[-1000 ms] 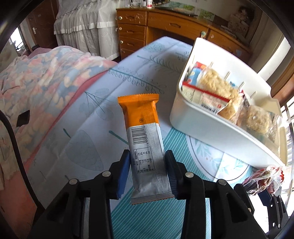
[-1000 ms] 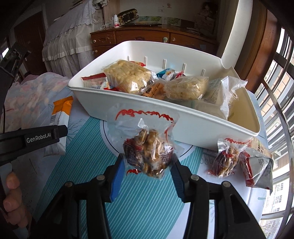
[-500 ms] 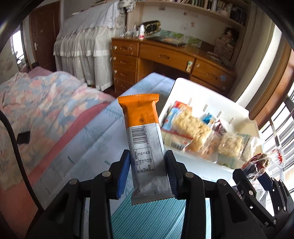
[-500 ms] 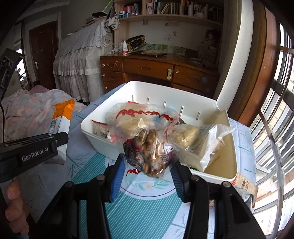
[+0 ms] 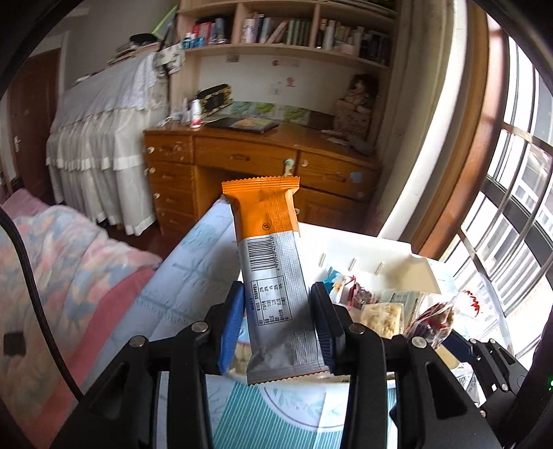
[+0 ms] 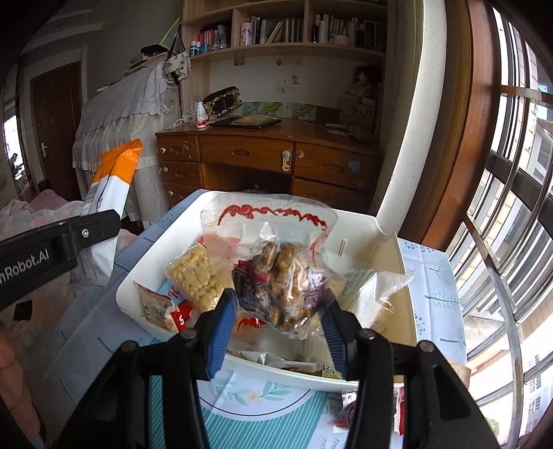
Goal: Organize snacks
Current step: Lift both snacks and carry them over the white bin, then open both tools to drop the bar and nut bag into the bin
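Left claw pinching a snack bar by its lower half, blue pads pressed against both long edges. Bar upright, orange end at the top, silver part with barcode and printed table facing the camera, bottom seal hanging below the pads. Held above the near left corner of the white bin, over the patterned tablecloth. Seen from the right wrist as an orange-and-white wrapper sticking up at the far left, beyond the bin's left edge.

Right claw pinching a clear bag of nuts with red lettering, pads squeezed into its lower sides. Bag upright, top seal up, hanging over the middle of the bin. Below it inside the bin: a pale puffed-rice pack near the left wall, red-and-white packets in the near left corner, clear wrappers toward the right end. More packets lying on the tablecloth just outside the bin's near right corner, partly hidden by the claw.

Behind the table: wooden dresser and bookshelf.
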